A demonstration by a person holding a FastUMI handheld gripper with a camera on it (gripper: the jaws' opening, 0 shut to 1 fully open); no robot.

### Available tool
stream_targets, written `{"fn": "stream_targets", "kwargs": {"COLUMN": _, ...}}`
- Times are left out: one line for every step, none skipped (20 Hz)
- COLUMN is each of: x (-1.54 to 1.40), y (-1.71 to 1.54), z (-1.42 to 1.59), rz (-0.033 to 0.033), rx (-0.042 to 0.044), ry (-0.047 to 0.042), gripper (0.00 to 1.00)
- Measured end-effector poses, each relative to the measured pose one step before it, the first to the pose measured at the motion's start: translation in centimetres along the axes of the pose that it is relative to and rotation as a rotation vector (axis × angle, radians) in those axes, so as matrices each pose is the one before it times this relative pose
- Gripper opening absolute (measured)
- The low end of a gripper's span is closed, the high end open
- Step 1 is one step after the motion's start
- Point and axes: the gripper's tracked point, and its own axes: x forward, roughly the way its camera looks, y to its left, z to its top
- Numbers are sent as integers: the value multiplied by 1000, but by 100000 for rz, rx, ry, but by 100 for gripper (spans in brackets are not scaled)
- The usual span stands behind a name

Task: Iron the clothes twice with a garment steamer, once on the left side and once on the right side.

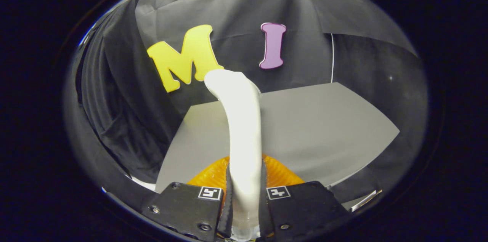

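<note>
We see the tool [246, 200] gripping the white steamer handle [242, 127]. An orange part [278, 175], maybe its tank, sits above the grey table [324, 127].

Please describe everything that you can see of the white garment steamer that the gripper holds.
The garment steamer shows a smooth, glossy white handle that looks like plastic. It rises from between the fingers of the gripper, curves slightly and ends in a rounded tip beyond them. Both fingers press on its sides, so it is held firmly. A ribbed, translucent orange part spreads out behind its lower end. Beyond it lies a grey table.
</note>
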Motion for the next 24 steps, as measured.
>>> {"fn": "stream_targets", "kwargs": {"x": -914, "y": -65, "z": 39, "rz": 142, "rx": 941, "ry": -1229, "gripper": 30}}
{"fn": "stream_targets", "kwargs": {"x": -884, "y": 113, "z": -24, "rz": 115, "rx": 1009, "ry": -1049, "gripper": 30}}
{"fn": "stream_targets", "kwargs": {"x": -889, "y": 284, "z": 39, "rz": 443, "rx": 818, "ry": -1258, "gripper": 30}}
{"fn": "stream_targets", "kwargs": {"x": -883, "y": 427, "z": 192, "rz": 587, "rx": 650, "ry": -1490, "gripper": 30}}
{"fn": "stream_targets", "kwargs": {"x": -797, "y": 353, "z": 79, "rz": 436, "rx": 641, "ry": -1677, "gripper": 30}}
{"fn": "stream_targets", "kwargs": {"x": -948, "y": 395, "z": 95, "rz": 263, "rx": 470, "ry": -1724, "gripper": 30}}
{"fn": "stream_targets", "kwargs": {"x": -1005, "y": 456, "z": 23, "rz": 410, "rx": 213, "ry": -1552, "gripper": 30}}
{"fn": "stream_targets", "kwargs": {"x": -1090, "y": 575, "z": 87, "rz": 680, "rx": 54, "ry": -1621, "gripper": 30}}
{"fn": "stream_targets", "kwargs": {"x": -832, "y": 645, "z": 105, "rz": 861, "rx": -561, "ry": -1577, "gripper": 30}}
{"fn": "stream_targets", "kwargs": {"x": -825, "y": 565, "z": 178, "rz": 798, "rx": -721, "ry": -1615, "gripper": 30}}
{"fn": "stream_targets", "kwargs": {"x": -902, "y": 660, "z": 188, "rz": 715, "rx": -980, "ry": -1489, "gripper": 30}}
{"fn": "stream_targets", "kwargs": {"x": -1073, "y": 595, "z": 177, "rz": 473, "rx": -457, "ry": -1601, "gripper": 30}}
{"fn": "stream_targets", "kwargs": {"x": -968, "y": 597, "z": 20, "rz": 513, "rx": -887, "ry": -1818, "gripper": 30}}
{"fn": "stream_targets", "kwargs": {"x": -956, "y": 697, "z": 110, "rz": 290, "rx": -1064, "ry": -1424, "gripper": 30}}
{"fn": "stream_targets", "kwargs": {"x": -925, "y": 746, "z": 39, "rz": 770, "rx": -1081, "ry": -1248, "gripper": 30}}
{"fn": "stream_targets", "kwargs": {"x": -904, "y": 922, "z": 66, "rz": 838, "rx": -661, "ry": -1027, "gripper": 30}}
{"fn": "stream_targets", "kwargs": {"x": -713, "y": 859, "z": 107, "rz": 727, "rx": -1194, "ry": -748, "gripper": 30}}
{"fn": "stream_targets", "kwargs": {"x": -980, "y": 1008, "z": 3, "rz": 615, "rx": -727, "ry": -837, "gripper": 30}}
{"fn": "stream_targets", "kwargs": {"x": -961, "y": 1085, "z": -146, "rz": 980, "rx": -1174, "ry": -1069, "gripper": 30}}
{"fn": "stream_targets", "kwargs": {"x": -894, "y": 998, "z": -39, "rz": 592, "rx": -759, "ry": -856, "gripper": 30}}
{"fn": "stream_targets", "kwargs": {"x": -785, "y": 910, "z": -106, "rz": 696, "rx": -983, "ry": -1043, "gripper": 30}}
{"fn": "stream_targets", "kwargs": {"x": -773, "y": 1039, "z": -74, "rz": 211, "rx": -809, "ry": -964, "gripper": 30}}
{"fn": "stream_targets", "kwargs": {"x": -603, "y": 735, "z": -226, "rz": -153, "rx": -1076, "ry": -672, "gripper": 30}}
{"fn": "stream_targets", "kwargs": {"x": -544, "y": 828, "z": 21, "rz": -258, "rx": -206, "ry": -1211, "gripper": 30}}
